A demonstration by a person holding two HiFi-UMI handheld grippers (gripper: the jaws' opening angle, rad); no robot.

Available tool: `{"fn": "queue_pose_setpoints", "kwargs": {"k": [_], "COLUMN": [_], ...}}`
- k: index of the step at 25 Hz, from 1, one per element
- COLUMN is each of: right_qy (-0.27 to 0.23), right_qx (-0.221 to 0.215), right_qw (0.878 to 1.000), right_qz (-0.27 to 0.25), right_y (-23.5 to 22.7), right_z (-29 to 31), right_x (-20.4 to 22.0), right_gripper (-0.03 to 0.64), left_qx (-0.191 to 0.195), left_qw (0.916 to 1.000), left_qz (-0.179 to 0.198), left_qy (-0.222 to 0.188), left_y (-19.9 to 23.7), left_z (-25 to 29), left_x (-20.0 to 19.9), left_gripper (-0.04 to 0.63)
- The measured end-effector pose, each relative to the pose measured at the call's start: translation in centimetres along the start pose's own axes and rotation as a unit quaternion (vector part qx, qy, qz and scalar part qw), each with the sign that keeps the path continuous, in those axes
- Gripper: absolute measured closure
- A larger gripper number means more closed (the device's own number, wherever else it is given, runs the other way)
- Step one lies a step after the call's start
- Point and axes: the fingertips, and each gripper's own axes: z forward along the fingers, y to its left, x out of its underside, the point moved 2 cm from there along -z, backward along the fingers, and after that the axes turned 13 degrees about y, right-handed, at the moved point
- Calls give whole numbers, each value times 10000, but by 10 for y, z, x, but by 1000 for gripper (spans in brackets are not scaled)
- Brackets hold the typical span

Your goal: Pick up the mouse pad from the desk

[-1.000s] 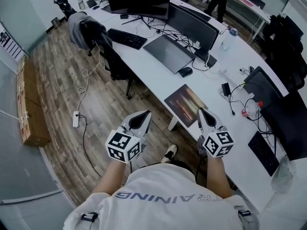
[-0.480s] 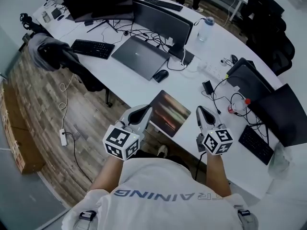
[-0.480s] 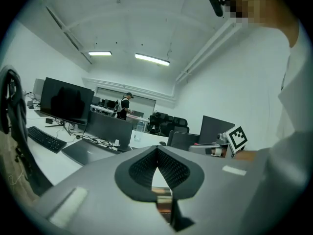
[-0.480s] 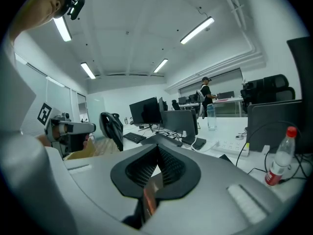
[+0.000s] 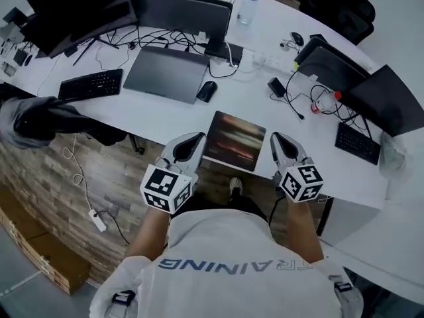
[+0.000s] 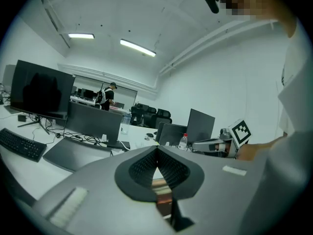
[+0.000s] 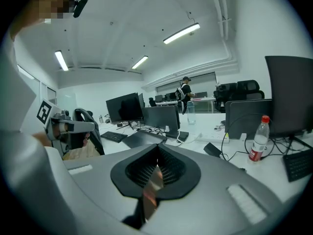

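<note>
Fingers [image 6: 142, 169] closed, empty, on left gripper [image 5: 197, 138] and right gripper [image 5: 275, 137], flanking mouse pad [image 5: 233, 140]

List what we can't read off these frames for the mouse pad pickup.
- Mouse pad, both gripper views: only a sliver shows through the gap behind the shut jaws, and the gripper bodies hide the rest.
- Height of the left gripper and right gripper over the desk: the head view looks steeply down, so it cannot be told.
- Pad's print: blurred in the head view.
- Whether the pad's near edge overhangs the desk: too small to tell.
</note>
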Motion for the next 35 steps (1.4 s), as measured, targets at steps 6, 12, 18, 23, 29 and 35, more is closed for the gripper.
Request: {"fn": "queue_pose_setpoints", "kwargs": {"k": [6,12,18,23,29,35], "right_qy": [373,1476,2538,3221,3553,3643], "right_qx": [184,376,115,-43,103,220], "right_qw": [9988,9880,9666,9456,9313,9266], "right_qz": [242,-253,-331,-468,-803,-909], "right_y": [6,-10,-17,-20,-23,-20], "right_z": [7,35,76,101,113,116], "right_x": [34,93,164,216,242,242], "right_gripper": [533,382,348,339,363,392], "left_qx": [388,371,-52,-278,-459,-462], "left_qw": [9990,9985,9974,9959,9942,9938], "left_qz": [-27,-38,-170,-230,-299,-368], "left_qy": [213,409,695,832,929,941], "left_y": [1,-20,-18,-17,-15,-13], "left_z": [3,15,21,21,18,17], "left_x": [11,19,32,42,51,56], "left_gripper": [595,595,595,595,595,595]}}
